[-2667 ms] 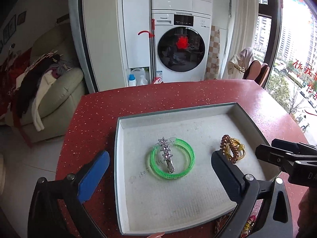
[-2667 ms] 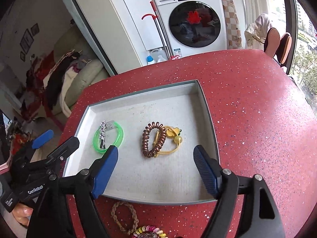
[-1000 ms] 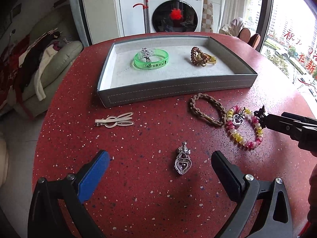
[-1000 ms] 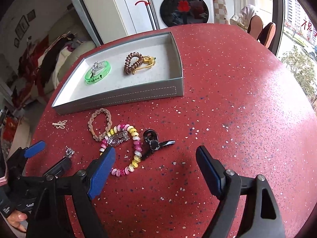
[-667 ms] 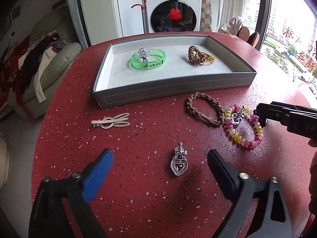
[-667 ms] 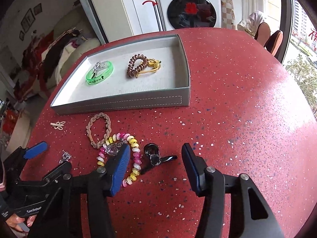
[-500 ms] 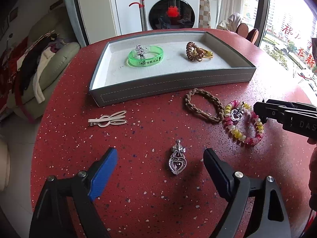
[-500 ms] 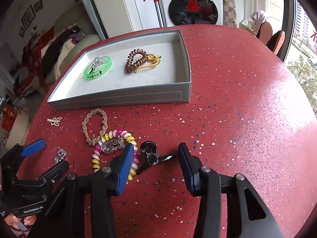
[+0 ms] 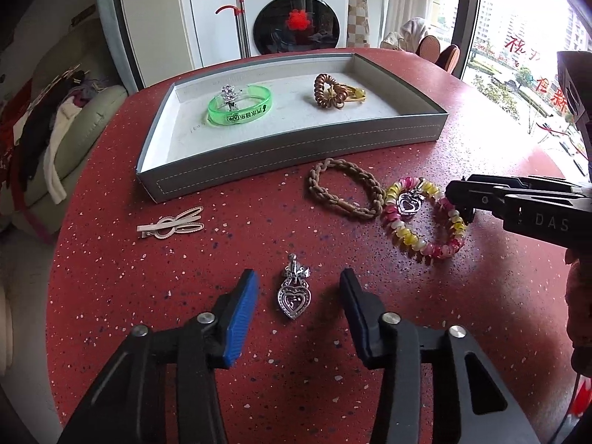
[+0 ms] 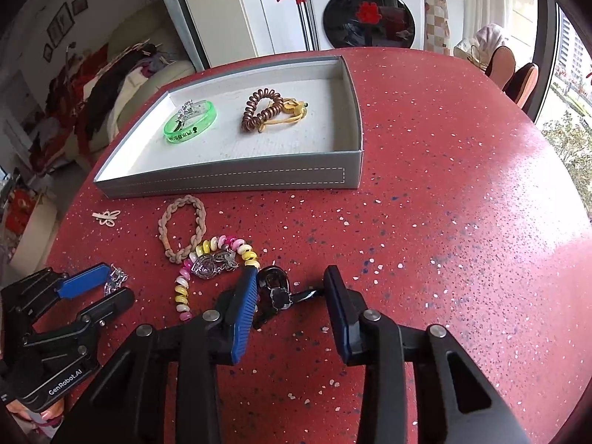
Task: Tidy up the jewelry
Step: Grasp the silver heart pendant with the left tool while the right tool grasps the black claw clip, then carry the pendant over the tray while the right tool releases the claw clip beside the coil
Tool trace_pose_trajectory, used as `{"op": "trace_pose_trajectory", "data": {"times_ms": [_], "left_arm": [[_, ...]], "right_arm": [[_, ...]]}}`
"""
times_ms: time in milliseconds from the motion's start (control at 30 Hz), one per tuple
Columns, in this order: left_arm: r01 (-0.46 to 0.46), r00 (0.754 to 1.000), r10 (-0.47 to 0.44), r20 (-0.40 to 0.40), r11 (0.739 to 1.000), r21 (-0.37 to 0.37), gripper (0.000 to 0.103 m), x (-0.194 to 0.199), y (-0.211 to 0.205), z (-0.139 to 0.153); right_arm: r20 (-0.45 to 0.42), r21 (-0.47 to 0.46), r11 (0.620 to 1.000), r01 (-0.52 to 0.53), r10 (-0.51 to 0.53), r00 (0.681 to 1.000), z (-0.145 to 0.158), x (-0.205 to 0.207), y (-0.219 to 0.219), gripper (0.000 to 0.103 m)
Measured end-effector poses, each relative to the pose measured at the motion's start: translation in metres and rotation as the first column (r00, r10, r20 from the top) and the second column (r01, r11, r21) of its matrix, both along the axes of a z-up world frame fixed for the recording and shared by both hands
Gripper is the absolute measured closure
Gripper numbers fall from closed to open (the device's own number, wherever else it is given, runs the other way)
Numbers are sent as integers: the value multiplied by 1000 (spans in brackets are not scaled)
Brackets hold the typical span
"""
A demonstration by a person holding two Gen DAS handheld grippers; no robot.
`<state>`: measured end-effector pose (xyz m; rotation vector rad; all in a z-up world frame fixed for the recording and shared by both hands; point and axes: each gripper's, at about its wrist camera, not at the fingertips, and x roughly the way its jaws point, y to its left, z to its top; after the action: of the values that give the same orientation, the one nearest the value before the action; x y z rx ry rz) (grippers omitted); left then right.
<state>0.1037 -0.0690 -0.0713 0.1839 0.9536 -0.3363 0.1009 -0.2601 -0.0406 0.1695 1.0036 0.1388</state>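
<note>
A grey tray [image 9: 288, 155] on the red table holds a green bangle [image 9: 239, 109] with a star clip and a brown coil tie [image 9: 329, 89] with a yellow tie. My left gripper [image 9: 296, 298] is open, its fingers on either side of a silver heart pendant [image 9: 294, 296] on the table. My right gripper [image 10: 290, 298] is open around a black hair clip [image 10: 277, 294]. A braided brown bracelet [image 9: 346, 188], a pink-yellow bead bracelet [image 9: 425, 222] with a heart charm and a silver hair clip [image 9: 172, 223] lie in front of the tray.
The round red table [image 10: 444, 222] drops off at its edges. A washing machine [image 9: 296, 18] and a sofa with clothes [image 9: 55, 129] stand beyond it. Chairs [image 10: 510, 70] stand by the window at right.
Both grippers pulled back from over the tray to the table's near side and came down. Both narrowed their opening, the left around the heart pendant, the right around the black clip.
</note>
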Motion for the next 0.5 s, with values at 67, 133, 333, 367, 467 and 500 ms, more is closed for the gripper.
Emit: {"op": "trace_pose_trajectory", "data": {"times_ms": [67,133,333,367,467,500], "left_arm": [[8,1000,-9,-3,1000,-4,52,0,-1,1],[21,1000,-21,0,1000,-9,66,-1,-1,1],[14,1000,-16,-22,998,-64,67,-1,8,3],[10,1000,-12,-28,997,-81,67,0,11,3],[-2,999,-2,-35,993,-120,67,0,21,8],[-6,999,1,-35,992,-127,67,0,24,9]], "right_arm": [[2,0,1000,3,-3,1000,1,-1,0,63],[7,5,1000,10,-10,1000,2,-2,-2,63],[29,44,998,38,-40,999,10,-8,-9,63],[32,48,998,40,-42,999,12,-9,-10,63],[44,65,997,43,-46,998,18,-11,-13,63],[48,70,997,45,-48,998,19,-12,-13,63]]}}
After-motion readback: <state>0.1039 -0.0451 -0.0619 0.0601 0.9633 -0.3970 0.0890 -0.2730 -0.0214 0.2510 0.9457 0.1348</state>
